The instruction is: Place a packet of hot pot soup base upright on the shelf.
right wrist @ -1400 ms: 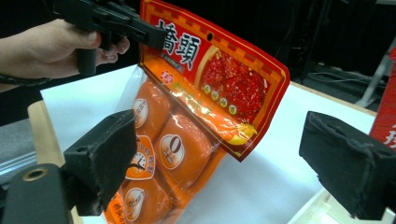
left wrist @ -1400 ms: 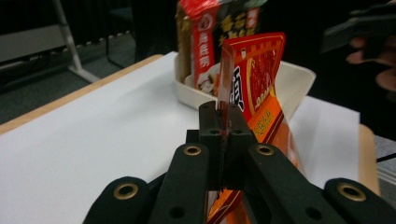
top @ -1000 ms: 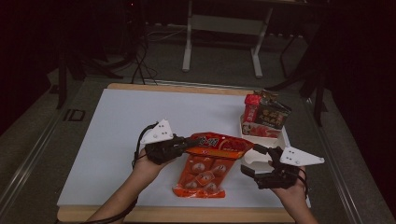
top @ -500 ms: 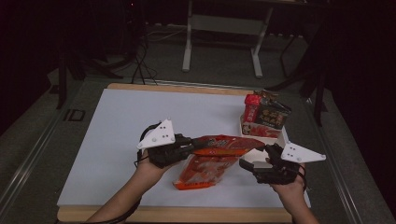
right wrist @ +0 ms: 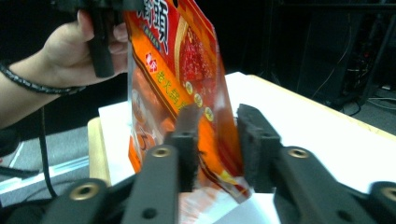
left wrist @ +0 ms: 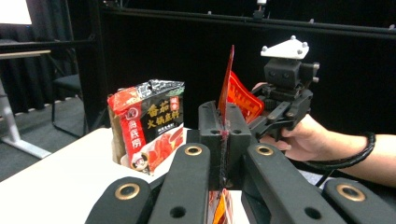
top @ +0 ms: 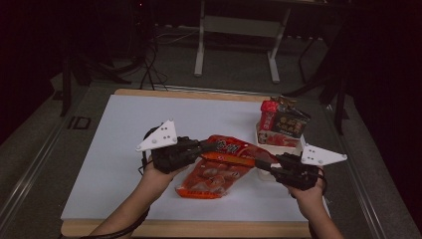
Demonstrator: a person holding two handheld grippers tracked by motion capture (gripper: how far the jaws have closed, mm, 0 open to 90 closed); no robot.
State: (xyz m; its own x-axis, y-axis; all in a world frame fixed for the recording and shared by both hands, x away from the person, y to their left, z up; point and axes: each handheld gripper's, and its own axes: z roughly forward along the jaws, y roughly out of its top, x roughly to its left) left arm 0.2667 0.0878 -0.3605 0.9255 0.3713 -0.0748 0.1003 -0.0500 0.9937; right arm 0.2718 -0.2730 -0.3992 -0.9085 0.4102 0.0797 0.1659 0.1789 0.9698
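Note:
An orange-red bag of meatballs (top: pixel 214 174) hangs tilted just above the white table top (top: pixel 114 164), stretched between both grippers. My left gripper (top: pixel 213 147) is shut on the bag's top edge, and in the left gripper view the jaws (left wrist: pixel 224 133) pinch that thin seam. My right gripper (top: pixel 263 164) reaches in from the right. Its jaws have just been closing, and in the right gripper view (right wrist: pixel 218 116) the pads press on the bag (right wrist: pixel 187 56) at its lower corner.
A small white box (top: pixel 278 139) at the back right holds upright red and black sauce packets (left wrist: pixel 149 121). A wooden rim (top: pixel 199 229) borders the table. Metal stand legs (top: pixel 199 50) rise behind it.
The bag lay flat on the table and is now lifted and turned edge-up by the left gripper. The right gripper's jaws, wide open before, have closed on the bag's right end.

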